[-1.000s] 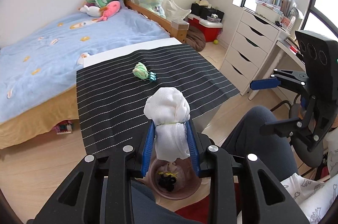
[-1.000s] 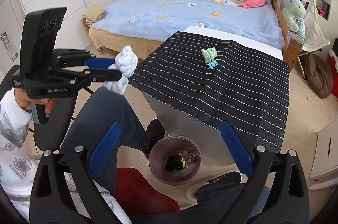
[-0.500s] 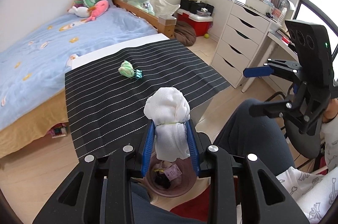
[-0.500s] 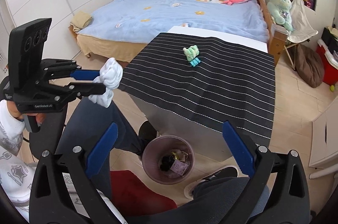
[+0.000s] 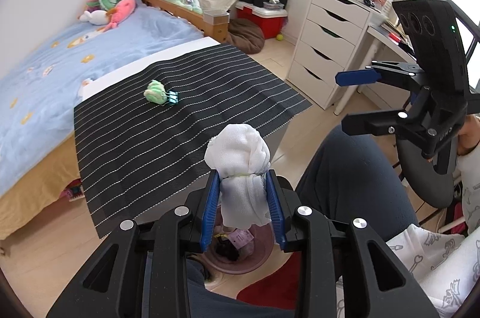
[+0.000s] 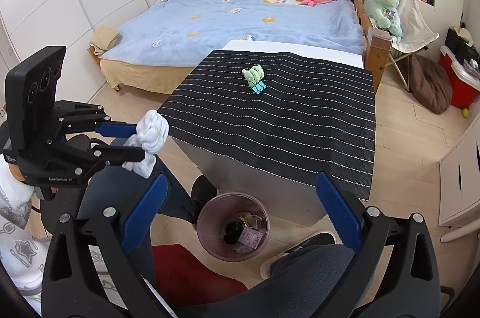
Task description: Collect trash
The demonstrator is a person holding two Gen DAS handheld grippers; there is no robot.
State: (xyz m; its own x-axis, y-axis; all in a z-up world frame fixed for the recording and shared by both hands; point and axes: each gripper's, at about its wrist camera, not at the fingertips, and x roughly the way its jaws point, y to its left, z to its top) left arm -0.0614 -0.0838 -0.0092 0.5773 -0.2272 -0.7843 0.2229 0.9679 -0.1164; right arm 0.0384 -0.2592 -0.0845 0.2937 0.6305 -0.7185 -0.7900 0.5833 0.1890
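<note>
The left gripper [image 5: 243, 208] is clamped on a white wad of tissue [image 5: 242, 168], its blue pads pressing the wad's lower half from both sides while the bunched top bulges above the fingertips; the jaws have just been easing apart a little, yet the wad is between them and the pads touch it. In the left wrist view the wad hangs directly over a pinkish trash bin [image 5: 240, 250] on the wooden floor, which already holds dark scraps and a small printed slip. In the right wrist view the same wad [image 6: 150, 137] sits off the near corner of the bench [image 6: 279, 122], up and to the left of the bin [image 6: 234, 225].

The right gripper [image 6: 240, 210] is spread wide with nothing between its fingers, the bin showing in the gap. On the bench's black striped cloth lies a green crumpled scrap [image 6: 254, 74] touching a teal binder clip [image 6: 258, 87], well apart from both grippers. A bed [image 6: 240, 14] with a blue cover stands behind the bench. The person's dark trouser legs [image 5: 345, 183] flank the bin.
</note>
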